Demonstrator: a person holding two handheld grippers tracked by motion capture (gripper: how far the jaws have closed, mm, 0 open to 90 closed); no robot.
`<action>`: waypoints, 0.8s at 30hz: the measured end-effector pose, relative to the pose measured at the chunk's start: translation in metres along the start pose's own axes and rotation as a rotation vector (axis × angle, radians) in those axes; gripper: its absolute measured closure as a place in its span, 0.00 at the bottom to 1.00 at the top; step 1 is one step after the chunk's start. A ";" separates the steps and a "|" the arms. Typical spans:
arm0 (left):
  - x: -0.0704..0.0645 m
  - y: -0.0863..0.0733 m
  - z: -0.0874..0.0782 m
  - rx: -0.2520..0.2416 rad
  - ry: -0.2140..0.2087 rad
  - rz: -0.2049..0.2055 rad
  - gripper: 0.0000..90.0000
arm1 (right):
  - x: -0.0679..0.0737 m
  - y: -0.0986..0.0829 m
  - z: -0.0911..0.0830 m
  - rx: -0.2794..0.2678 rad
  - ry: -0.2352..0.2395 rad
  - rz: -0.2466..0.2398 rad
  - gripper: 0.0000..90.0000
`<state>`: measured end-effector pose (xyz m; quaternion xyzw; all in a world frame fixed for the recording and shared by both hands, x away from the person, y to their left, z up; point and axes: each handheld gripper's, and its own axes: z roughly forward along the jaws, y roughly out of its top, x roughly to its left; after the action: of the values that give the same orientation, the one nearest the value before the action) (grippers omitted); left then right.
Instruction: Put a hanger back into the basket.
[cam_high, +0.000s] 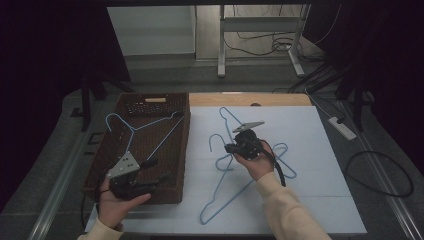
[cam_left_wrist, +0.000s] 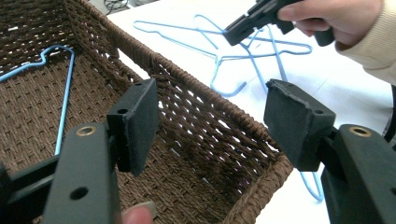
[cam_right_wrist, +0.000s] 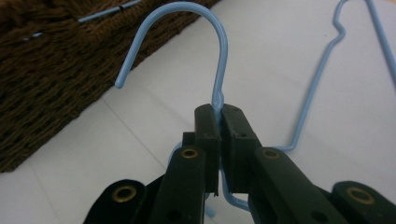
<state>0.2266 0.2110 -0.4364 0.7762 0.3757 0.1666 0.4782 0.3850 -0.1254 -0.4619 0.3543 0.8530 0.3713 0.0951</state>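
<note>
Right gripper (cam_right_wrist: 219, 114) clamped tight on blue hanger (cam_right_wrist: 219, 56), just under the hook. Left gripper (cam_left_wrist: 210, 121) wide apart over basket (cam_left_wrist: 196, 93), touching nothing.

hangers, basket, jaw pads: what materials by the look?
Hangers: thin bent wire with a smooth, glossy light-blue coat, probably coated metal. Basket: dark brown woven strands, wicker or paper rope, matte. Left gripper pads: matte black, rough chipped edges, likely foam or rubber.

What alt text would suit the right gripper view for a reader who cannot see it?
The right gripper is shut on the neck of a blue wire hanger, whose hook curves up and to the left above the jaws. Behind it lie a white table and the edge of a brown woven basket.
</note>
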 end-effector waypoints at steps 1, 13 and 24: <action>-0.001 0.000 0.000 0.001 0.000 0.000 0.39 | 0.001 -0.002 -0.004 -0.013 0.004 -0.001 0.96; -0.005 0.004 0.006 0.022 -0.010 -0.004 0.39 | 0.008 -0.013 -0.027 -0.073 0.039 -0.023 0.96; -0.019 0.013 0.020 0.038 -0.047 0.018 0.39 | 0.005 -0.017 -0.033 -0.108 0.060 -0.002 0.96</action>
<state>0.2320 0.1806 -0.4326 0.7923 0.3603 0.1456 0.4704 0.3581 -0.1486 -0.4500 0.3364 0.8346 0.4272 0.0887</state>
